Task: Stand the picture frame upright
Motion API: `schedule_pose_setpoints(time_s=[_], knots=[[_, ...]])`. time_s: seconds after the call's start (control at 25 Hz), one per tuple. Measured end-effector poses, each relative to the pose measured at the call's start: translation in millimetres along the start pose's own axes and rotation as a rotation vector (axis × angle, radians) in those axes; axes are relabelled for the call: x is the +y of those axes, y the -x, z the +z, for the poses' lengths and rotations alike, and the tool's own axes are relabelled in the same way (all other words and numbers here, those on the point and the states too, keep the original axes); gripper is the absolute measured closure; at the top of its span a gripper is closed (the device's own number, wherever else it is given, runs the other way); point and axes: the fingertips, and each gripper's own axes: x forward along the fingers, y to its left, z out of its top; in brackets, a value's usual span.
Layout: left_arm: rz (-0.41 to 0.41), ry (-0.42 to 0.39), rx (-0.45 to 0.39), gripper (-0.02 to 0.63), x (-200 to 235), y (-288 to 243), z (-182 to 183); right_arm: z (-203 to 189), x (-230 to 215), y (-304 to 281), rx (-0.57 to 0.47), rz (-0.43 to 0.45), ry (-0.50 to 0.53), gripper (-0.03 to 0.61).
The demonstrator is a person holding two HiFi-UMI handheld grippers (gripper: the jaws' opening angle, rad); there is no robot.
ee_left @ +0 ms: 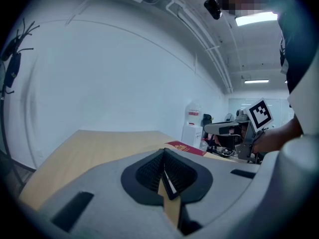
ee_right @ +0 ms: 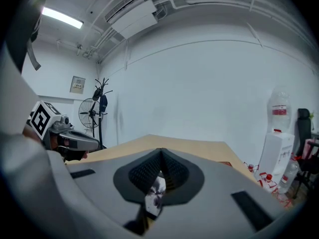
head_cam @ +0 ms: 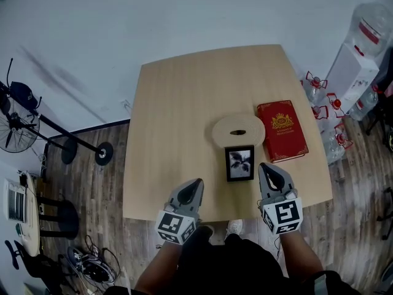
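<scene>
Left hand-held gripper, right hand-held gripper closed, empty; picture frame between; red book (gold title unreadable).

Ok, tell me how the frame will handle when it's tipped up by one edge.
The frame looks rigid, a dark border round a print, so it should probably lift as one stiff piece. It lies flat on the smooth table, so a push may slide it rather than tip it. Whether its front is glazed I can't tell; if so, likely slippery and breakable.

Brightly, evenly lit from ceiling strips at two o'clock. Barely shadowed. Bent and darkened at rims, blurred up close.
</scene>
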Motion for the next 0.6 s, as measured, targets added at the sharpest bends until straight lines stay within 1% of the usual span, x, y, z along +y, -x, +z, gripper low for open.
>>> schedule_pose_setpoints(time_s=[0.28, 0.6], knots=[[-0.014, -0.012, 0.001, 0.614, -13, -4, -1, -1, -3, 3, 0.01, -0.004, 0.009, 0.569], [0.0, 0.001, 0.015, 0.614, -13, -2, -9, -6, -4, 2, 0.02, 0.0, 0.019, 0.569]])
